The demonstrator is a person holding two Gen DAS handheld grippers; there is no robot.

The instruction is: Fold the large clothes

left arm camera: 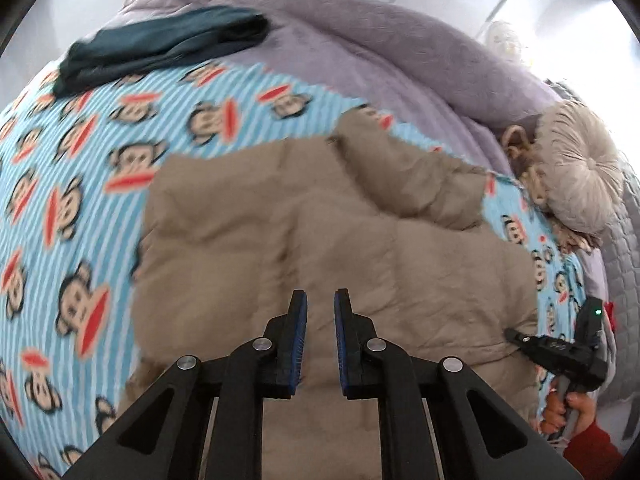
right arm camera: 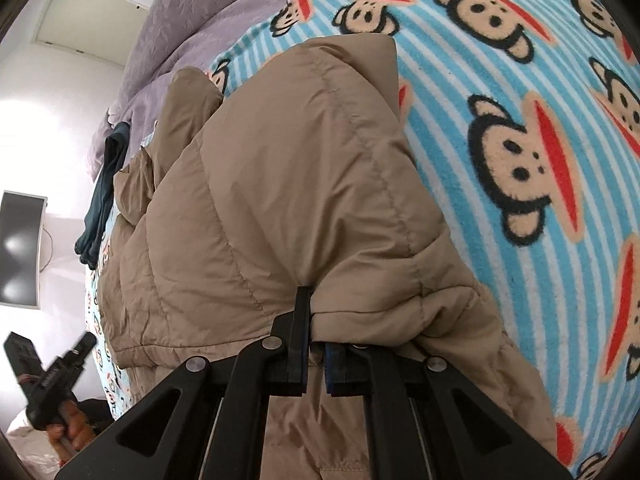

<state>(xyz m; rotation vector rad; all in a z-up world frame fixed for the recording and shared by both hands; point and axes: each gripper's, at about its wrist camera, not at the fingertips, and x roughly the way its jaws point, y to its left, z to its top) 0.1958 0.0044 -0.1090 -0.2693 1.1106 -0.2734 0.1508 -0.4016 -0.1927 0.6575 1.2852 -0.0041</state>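
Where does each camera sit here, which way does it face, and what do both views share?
Left wrist: on the left gripper, open above the tan quilted puffer jacket, facing up the bed; the right gripper shows at its right edge.
Right wrist: on the right gripper, shut on the jacket's edge, facing along the bed.
Shared: jacket, blue striped monkey-print blanket, folded dark teal garment.

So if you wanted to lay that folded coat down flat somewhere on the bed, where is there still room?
The widest bare stretch of monkey-print blanket lies left of the tan puffer jacket, below the dark teal garment. The far side is crowded by the heaped lilac duvet and the round beige cushion.
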